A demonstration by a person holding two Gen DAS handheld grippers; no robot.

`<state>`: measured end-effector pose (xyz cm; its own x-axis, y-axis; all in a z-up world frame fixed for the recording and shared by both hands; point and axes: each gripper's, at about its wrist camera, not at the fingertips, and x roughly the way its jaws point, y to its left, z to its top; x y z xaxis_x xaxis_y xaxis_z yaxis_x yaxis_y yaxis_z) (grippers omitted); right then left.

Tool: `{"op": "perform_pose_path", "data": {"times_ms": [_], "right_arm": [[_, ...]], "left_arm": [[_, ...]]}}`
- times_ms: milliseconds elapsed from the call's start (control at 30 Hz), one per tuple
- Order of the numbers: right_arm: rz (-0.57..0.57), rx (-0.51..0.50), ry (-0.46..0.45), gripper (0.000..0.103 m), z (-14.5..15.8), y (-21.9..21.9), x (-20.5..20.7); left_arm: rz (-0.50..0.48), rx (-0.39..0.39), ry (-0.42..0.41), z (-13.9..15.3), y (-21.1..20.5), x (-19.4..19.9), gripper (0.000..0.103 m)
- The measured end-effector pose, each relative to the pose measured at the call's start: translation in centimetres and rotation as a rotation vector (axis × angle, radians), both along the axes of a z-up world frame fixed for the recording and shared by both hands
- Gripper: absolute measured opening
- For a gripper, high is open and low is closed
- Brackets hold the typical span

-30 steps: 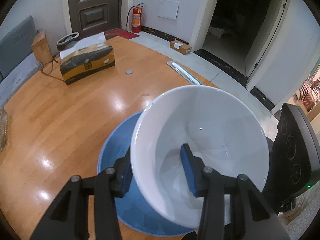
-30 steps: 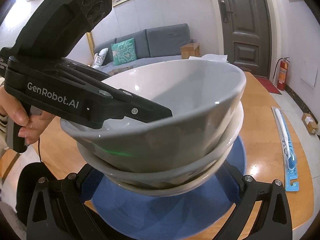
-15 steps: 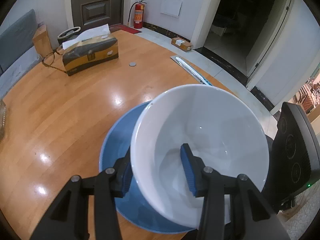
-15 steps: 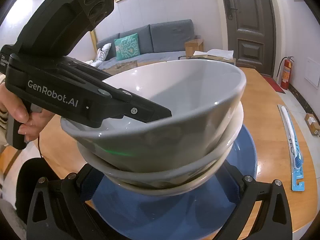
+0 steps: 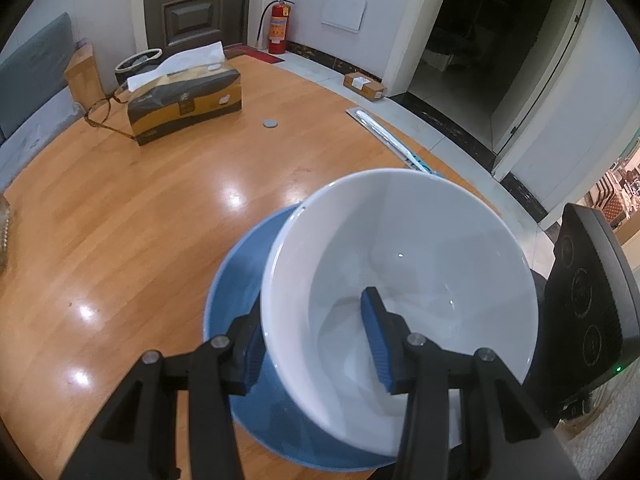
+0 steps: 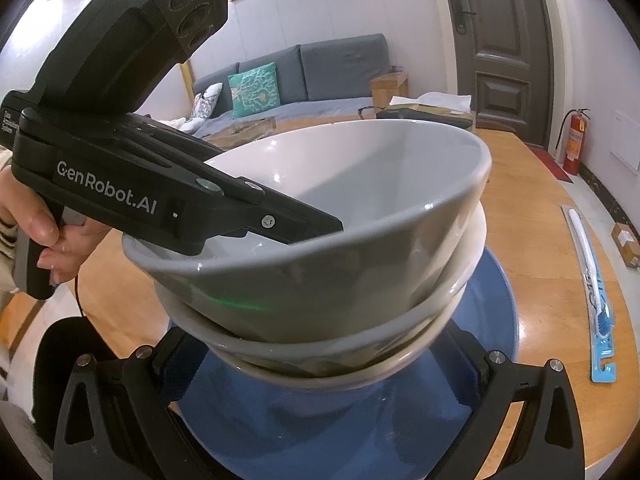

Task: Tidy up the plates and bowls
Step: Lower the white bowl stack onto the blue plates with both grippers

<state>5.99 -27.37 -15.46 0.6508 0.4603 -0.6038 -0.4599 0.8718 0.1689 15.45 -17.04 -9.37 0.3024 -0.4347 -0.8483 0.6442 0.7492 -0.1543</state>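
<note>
My left gripper (image 5: 312, 344) is shut on the near wall of a white bowl (image 5: 420, 256), one finger inside and one outside. In the right wrist view this top bowl (image 6: 360, 184) is nested in a second white bowl (image 6: 460, 292), both above a blue plate (image 6: 340, 412). The blue plate (image 5: 236, 280) also shows under the bowl in the left wrist view. My right gripper (image 6: 320, 364) has its fingers spread wide on either side of the lower bowl's base; whether they touch it is hidden. The left gripper's body (image 6: 120, 192) reaches in from the left.
The round wooden table (image 5: 140, 208) holds a tissue box (image 5: 184, 100), glasses (image 5: 106, 114), a coin (image 5: 270, 123) and a packaged toothbrush (image 6: 592, 280) near its right edge. A sofa (image 6: 300, 76), a door and a fire extinguisher (image 5: 278, 26) stand beyond.
Both grippers, with the bowls and plate, have shifted slightly over the table, so the tissue box appears farther off. The grips have not changed.
</note>
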Motion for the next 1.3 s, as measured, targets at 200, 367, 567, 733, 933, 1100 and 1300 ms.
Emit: {"op": "perform_pose_path", "data": {"times_ms": [200,367,567,733,933,1100,1300], "right_arm": [[0.004,-0.005,0.009,0.099,-0.2,0.3,0.2],[0.003,-0.021,0.041,0.099,-0.2,0.3,0.4],[0.006,-0.018,0.057,0.099,-0.1,0.7,0.4],[0.005,-0.027,0.065,0.099,0.0,0.6,0.5],[0.007,-0.034,0.069,0.098,0.1,0.6,0.4],[0.004,-0.036,0.071,0.098,0.0,0.6,0.4],[0.004,-0.132,0.026,0.098,-0.5,1.6,-0.1]], "left_arm": [[0.006,-0.020,0.015,-0.3,0.5,0.3,0.041],[-0.001,-0.022,0.023,-0.4,0.4,0.5,0.041],[-0.005,-0.011,0.034,-0.5,0.7,0.7,0.042],[0.003,-0.019,0.028,-0.6,0.7,0.8,0.043],[0.001,-0.030,0.025,-0.7,0.7,0.6,0.044],[0.001,-0.035,0.022,-0.7,0.6,0.6,0.046],[0.013,-0.024,0.023,-0.6,0.4,0.7,0.047]]}}
